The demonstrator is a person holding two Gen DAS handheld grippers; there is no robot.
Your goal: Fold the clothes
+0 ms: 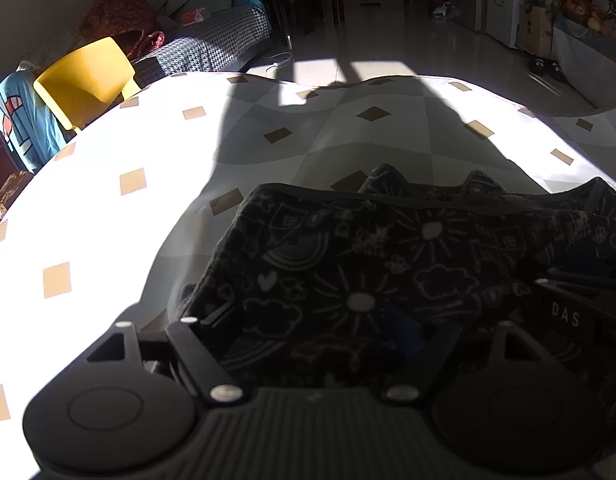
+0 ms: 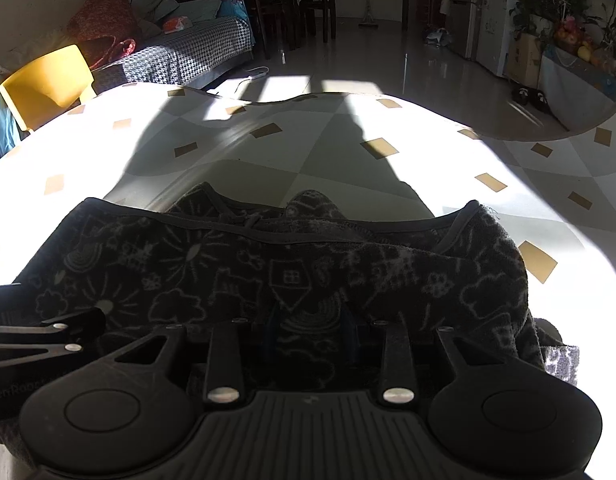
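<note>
The left wrist view showed the left gripper [image 1: 308,328] standing wide over a dark garment [image 1: 368,264] printed with pale doodles of suns, clouds and rainbows; its pads did not visibly press the cloth. The garment lay bunched on the surface [image 1: 107,168], covered in a white cloth with tan squares, partly in strong sunlight. In the right wrist view, the right gripper [image 2: 308,328] had its fingers [image 2: 350,330] narrowly apart with a fold of the garment between them; whether they pinched it I cannot tell. A yellow chair [image 1: 87,76] stood beyond the surface's far edge.
</note>
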